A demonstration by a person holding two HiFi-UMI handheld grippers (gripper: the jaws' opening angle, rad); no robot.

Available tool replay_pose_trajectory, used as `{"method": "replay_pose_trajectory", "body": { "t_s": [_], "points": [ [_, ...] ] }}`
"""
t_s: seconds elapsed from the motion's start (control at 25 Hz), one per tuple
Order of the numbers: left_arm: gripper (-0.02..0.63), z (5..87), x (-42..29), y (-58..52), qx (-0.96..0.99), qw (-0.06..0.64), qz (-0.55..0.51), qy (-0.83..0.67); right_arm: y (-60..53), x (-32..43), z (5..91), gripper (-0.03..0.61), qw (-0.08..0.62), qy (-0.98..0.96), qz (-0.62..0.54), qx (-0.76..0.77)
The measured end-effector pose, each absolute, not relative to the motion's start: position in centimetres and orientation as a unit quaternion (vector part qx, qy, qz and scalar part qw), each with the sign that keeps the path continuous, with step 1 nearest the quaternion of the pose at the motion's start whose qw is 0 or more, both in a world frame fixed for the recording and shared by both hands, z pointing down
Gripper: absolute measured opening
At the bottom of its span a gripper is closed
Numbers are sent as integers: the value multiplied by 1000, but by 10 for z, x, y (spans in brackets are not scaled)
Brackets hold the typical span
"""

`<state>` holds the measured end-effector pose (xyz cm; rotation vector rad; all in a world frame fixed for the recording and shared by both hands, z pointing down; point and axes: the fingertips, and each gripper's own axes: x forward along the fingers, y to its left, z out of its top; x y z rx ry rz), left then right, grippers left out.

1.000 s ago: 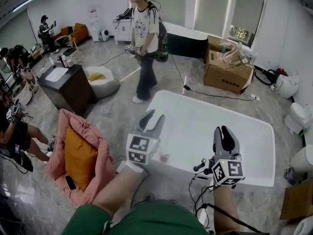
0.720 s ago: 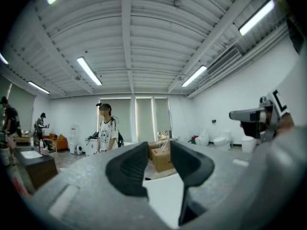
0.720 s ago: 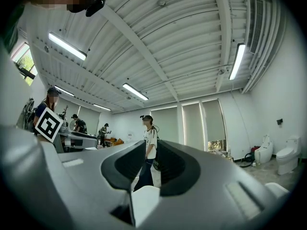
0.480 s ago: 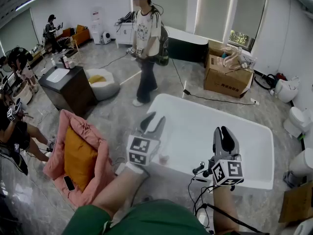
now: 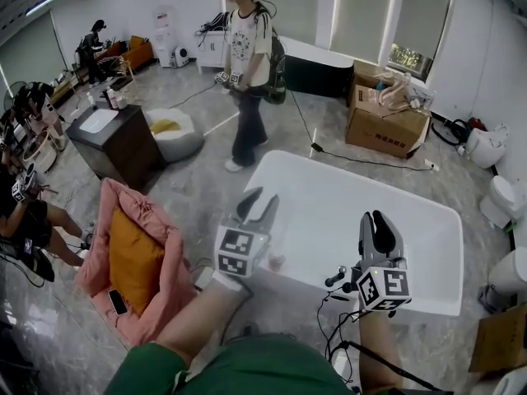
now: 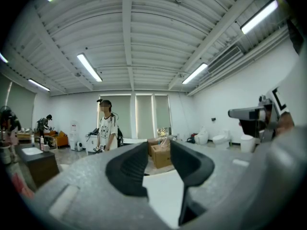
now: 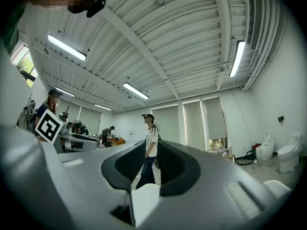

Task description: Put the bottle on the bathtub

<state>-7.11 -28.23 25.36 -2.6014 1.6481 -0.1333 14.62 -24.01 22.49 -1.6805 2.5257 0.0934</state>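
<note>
A small clear bottle [image 5: 276,261] with a pinkish base stands on the near rim of the white bathtub [image 5: 329,196], just below and right of my left gripper [image 5: 257,201]. That gripper hovers level over the tub's near left corner, jaws drawn in, nothing between them. My right gripper [image 5: 376,220] is over the tub's near edge further right, fingers together and empty. In the left gripper view the left gripper [image 6: 158,150] frames only the tub [image 6: 163,195] and the room. Likewise, nothing sits in the right gripper [image 7: 151,150] in its own view.
A person [image 5: 245,64] stands beyond the tub's far left corner. A pink seat with an orange cushion [image 5: 136,262] and a phone [image 5: 118,305] lie left of me. A dark cabinet [image 5: 115,142], cardboard boxes [image 5: 383,122], toilets [image 5: 502,200] and floor cables [image 5: 338,319] surround the tub.
Both grippers and the bottle have stayed where they were. The standing person has drifted slightly up the picture as the head view shifted.
</note>
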Motion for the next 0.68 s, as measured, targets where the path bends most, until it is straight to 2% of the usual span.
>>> {"method": "replay_pose_trajectory", "body": {
  "t_s": [0.68],
  "points": [
    [144, 255, -64, -276, -840, 37, -53, 539, -238, 151, 228, 75, 62, 836, 28, -545]
  ]
}}
